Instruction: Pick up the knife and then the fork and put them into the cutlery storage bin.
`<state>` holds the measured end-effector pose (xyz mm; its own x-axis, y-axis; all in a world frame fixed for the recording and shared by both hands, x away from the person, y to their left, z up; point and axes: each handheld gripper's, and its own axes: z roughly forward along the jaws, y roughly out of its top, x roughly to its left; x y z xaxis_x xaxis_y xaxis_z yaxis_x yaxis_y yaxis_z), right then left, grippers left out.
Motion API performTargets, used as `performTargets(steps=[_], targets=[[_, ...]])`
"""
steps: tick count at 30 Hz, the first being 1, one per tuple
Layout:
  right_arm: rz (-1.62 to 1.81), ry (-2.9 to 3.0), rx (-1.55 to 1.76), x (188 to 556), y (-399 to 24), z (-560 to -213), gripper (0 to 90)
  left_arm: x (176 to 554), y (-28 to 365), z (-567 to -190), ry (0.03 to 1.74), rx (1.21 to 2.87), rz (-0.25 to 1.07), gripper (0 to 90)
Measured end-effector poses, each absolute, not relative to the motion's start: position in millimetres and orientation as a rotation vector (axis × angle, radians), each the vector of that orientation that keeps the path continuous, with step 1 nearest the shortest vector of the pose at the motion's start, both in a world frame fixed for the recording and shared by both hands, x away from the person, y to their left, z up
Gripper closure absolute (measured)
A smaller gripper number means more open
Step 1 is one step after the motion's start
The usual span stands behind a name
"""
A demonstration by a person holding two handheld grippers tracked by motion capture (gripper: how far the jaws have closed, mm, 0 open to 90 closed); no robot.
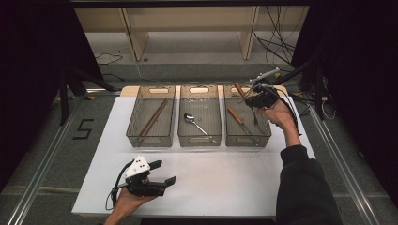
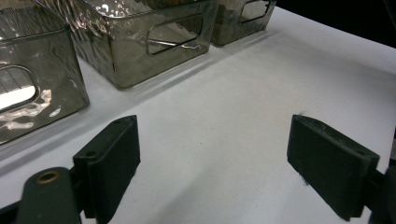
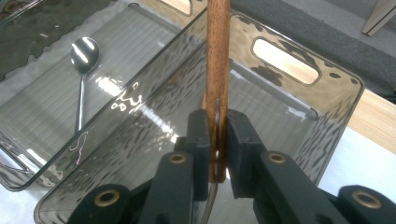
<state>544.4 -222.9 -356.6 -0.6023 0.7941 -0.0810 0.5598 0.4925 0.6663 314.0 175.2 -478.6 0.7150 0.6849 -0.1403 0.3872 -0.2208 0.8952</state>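
Left hand-held gripper (image 1: 164,172) wide open, empty, on white table (image 1: 225,183); right hand-held gripper (image 3: 217,135) clamping wooden-handled utensil (image 3: 218,56).

text: "5" | form: black tape digit | on: grey floor (image 1: 47,140) left of the table (image 1: 117,187)

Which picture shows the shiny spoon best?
The high view: the whole spoon lies flat in the middle bin, bowl and handle both clear. The right gripper view shows the spoon's bowl and part of its handle through the bin's wavy wall. The left gripper view gives just a bright glint through a bin handle hole.
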Motion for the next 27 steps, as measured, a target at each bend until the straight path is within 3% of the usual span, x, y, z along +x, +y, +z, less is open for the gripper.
performTargets(steps=[27], targets=[[0.835,2.351,1.180,549,-226,-373,79.8,314,175,-479,0.837,1.843,0.343,16.9]])
